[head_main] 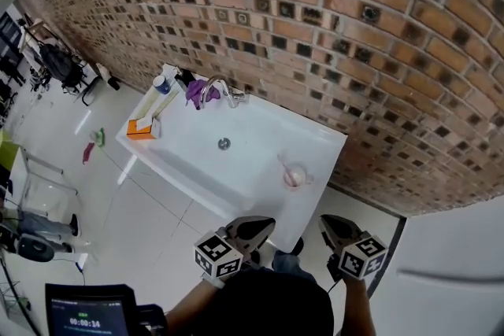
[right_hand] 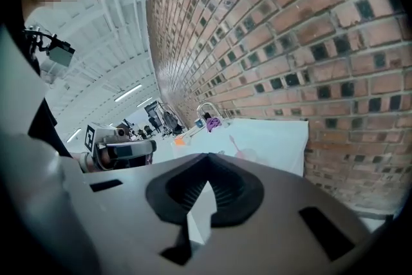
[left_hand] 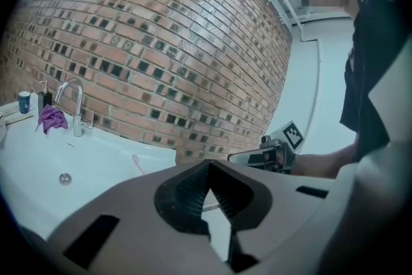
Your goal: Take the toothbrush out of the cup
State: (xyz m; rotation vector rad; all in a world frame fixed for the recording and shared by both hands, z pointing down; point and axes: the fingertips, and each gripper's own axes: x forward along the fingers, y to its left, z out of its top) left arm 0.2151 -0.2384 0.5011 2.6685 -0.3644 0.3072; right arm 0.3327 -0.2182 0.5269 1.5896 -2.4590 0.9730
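At the right end of the white sink, near its front edge, stands the cup, a small see-through one with a pinkish tint. The toothbrush is in it: pink and slender, it leans up and to the left, its upper end sticking out above the rim. Whether that upper end is the head or the handle is too small to tell. Nothing else can be made out in the cup.

Both grippers are held low in front of the person, short of the sink's front edge and apart from the cup. The left gripper points toward the sink; in its own view the jaws meet at the tips, with only a narrow wedge of light between the ribbed pads and nothing held. The right gripper is the same: jaws together at the tips and empty, just beside the left gripper and closer to the cup's end of the sink.

Further out, the drain sits mid-basin. The chrome tap rises at the back edge with a purple cloth draped beside it. Left of that stands a bottle with a blue cap, and an orange box lies on the sink's left end. The brick wall runs behind the sink, and pale floor tiles spread below it.
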